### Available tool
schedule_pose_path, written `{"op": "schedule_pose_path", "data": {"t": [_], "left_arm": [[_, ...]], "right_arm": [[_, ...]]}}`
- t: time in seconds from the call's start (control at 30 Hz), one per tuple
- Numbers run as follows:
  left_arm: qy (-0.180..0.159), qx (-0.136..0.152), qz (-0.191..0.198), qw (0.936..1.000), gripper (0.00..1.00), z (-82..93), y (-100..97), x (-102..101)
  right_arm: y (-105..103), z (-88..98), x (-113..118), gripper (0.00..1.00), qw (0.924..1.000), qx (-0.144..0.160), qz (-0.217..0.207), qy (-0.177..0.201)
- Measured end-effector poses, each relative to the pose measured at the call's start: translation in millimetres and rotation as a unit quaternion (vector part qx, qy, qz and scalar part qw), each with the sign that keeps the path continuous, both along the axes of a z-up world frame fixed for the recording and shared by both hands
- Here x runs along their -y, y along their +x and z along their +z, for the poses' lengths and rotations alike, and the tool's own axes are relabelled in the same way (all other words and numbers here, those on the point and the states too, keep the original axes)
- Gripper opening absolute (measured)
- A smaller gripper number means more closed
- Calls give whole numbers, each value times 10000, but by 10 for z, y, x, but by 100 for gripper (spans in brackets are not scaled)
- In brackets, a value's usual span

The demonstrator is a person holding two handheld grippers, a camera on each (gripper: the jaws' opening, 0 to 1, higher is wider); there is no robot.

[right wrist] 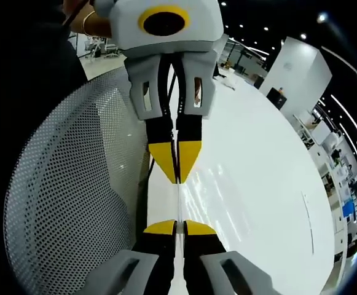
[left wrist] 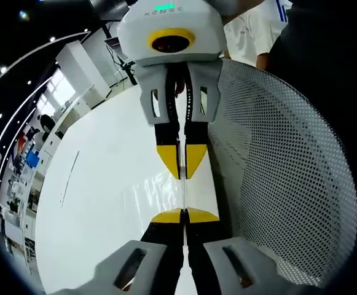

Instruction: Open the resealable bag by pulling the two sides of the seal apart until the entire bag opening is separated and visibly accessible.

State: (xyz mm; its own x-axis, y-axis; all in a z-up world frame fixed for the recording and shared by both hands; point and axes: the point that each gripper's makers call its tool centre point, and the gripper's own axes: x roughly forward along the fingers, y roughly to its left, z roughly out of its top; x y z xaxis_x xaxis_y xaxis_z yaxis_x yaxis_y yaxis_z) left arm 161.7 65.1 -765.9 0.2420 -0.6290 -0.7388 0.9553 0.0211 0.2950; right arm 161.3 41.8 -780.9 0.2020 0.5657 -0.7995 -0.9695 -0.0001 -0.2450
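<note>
So in the left gripper view, the left gripper [left wrist: 184,215] comes up from the bottom with its yellow-tipped fingers [left wrist: 166,216] pinched right together, basically no gap between them. Clamped in there is the resealable bag [left wrist: 184,195], which you can barely make out since it's clear: it shows as a thin, edge-on strip running straight up from the fingertips. At the far end of that strip the right gripper [left wrist: 183,175] points back toward the camera, its own yellow tips closed on the same bag edge. So both grippers are holding the bag, tip facing tip, with just a short stretch of plastic between them. The white table [left wrist: 104,184] is off to the left of the fingers, and a perforated white mesh panel [left wrist: 289,184] curves around on the right.

Right gripper view is pretty much the mirror of that. The right gripper [right wrist: 179,226] rises from the bottom, fingers [right wrist: 200,227] squeezed closed on the bag [right wrist: 179,200], again a thin clear strip going up from the tips. The left gripper [right wrist: 177,179] faces it from above, pinched on the other end. Mesh panel [right wrist: 67,196] is left of the fingers here, the table [right wrist: 252,184] on the right. I can't tell whether the seal has parted at all.
</note>
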Motion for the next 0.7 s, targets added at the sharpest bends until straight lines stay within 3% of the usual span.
{"op": "schedule_pose_path", "data": {"t": [0.13,0.2,0.3,0.43,0.5,0.53,0.7], "left_arm": [[30,119,0,9999,0,2,32,0],[-23,-61,154,9999,0,-9,19,4],[-20,-109,146,9998,1,-14,13,29],[-135,-179,219,9995,14,15,12,88],[-244,-126,183,9995,15,49,18,130],[-360,56,202,9991,15,94,61,158],[-391,-137,216,9989,3,79,30,175]], "right_arm": [[-11,-7,-8,0,10000,56,36,-72],[-2,-4,-9,0,10000,49,14,-63],[-8,10,-34,0,10000,48,25,-28],[-19,20,-76,0,10000,60,43,1],[-19,17,-84,0,10000,59,43,1],[-20,16,-89,0,10000,63,49,-1],[-12,21,-95,0,10000,85,38,4]]}}
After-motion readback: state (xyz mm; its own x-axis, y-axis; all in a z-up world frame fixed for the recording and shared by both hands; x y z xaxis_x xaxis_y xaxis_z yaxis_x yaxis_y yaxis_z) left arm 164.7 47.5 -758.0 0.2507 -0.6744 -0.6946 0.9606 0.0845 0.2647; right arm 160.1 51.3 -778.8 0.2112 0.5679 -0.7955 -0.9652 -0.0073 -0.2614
